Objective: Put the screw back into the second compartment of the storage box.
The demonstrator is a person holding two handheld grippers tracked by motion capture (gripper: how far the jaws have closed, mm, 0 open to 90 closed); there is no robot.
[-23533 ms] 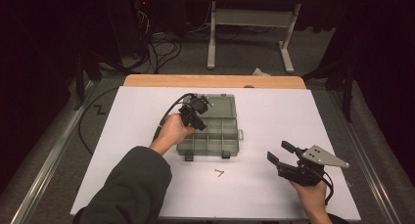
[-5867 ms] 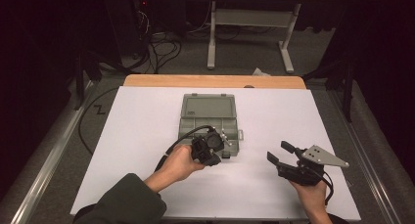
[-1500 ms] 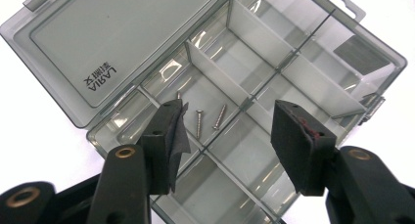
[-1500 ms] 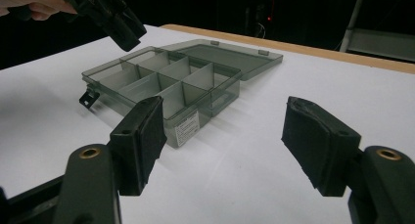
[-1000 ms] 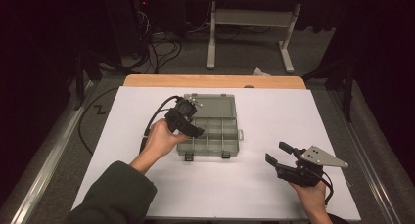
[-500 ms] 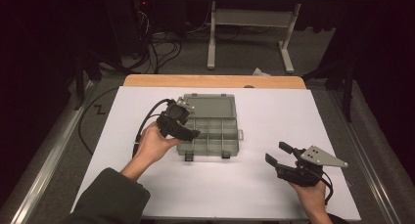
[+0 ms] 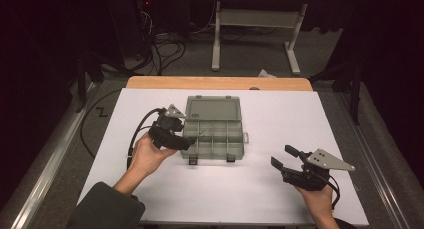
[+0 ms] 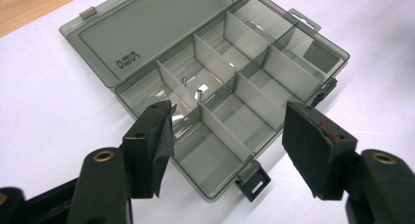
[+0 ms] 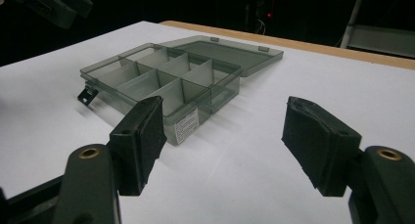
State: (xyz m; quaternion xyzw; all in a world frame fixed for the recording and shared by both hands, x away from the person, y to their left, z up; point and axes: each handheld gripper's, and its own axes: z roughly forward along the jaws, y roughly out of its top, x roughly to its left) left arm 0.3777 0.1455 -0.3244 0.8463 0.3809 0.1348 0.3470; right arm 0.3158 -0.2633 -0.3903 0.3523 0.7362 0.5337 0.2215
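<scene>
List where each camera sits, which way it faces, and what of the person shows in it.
High view: above the person's side, looking forward and down on the white table; both forearms, left tool, right tool.
Left gripper view: on the left tool, looking down into the open compartment box; its open jaws.
Right gripper view: on the right tool, low, looking across the table at the box's side; its open jaws.
Shared: all show the box, lid laid back.
</scene>
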